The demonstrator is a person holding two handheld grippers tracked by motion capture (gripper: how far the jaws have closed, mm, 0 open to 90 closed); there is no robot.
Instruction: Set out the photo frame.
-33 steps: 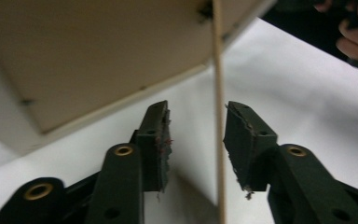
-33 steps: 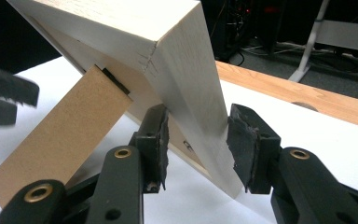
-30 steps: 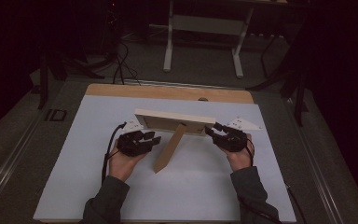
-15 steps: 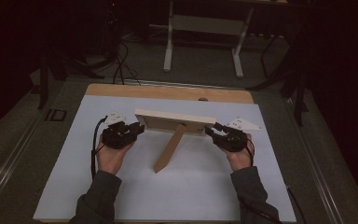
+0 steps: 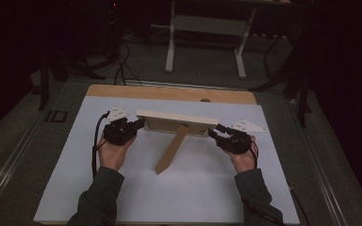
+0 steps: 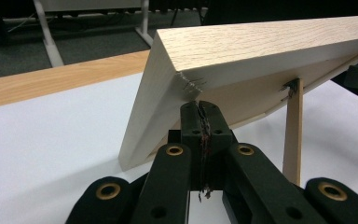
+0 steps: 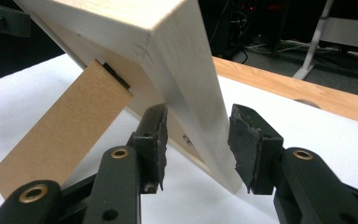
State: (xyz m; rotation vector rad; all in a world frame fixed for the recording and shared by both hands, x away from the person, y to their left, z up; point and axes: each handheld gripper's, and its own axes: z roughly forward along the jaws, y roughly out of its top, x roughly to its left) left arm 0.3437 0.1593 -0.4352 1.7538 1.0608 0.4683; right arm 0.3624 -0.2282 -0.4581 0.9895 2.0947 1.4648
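A light wooden picture frame [image 5: 176, 120] stands on the white table, propped from behind by its brown strut [image 5: 172, 148]. My left gripper [image 5: 139, 123] points at the frame's left end. In the left gripper view its jaws [image 6: 200, 109] have just been closing and are shut with nothing between them, the tips just under the frame's [image 6: 261, 51] corner, with the strut [image 6: 292, 130] beyond. My right gripper [image 5: 214, 131] straddles the frame's right end. In the right gripper view [image 7: 198, 140] the jaws have opened slightly. The frame [image 7: 168, 42] stands between the pads [image 7: 244, 144] with a thin gap.
The white table top [image 5: 193, 188] has a bare wooden strip [image 5: 169, 92] along its far edge. Beyond it on the dark floor are a desk's white legs [image 5: 170, 47] and cables [image 5: 120, 66]. The person's sleeves come in from the bottom.
My left gripper has shifted left and away from the strut to the frame's left end, and its jaws have closed. The right gripper and the frame have stayed put.
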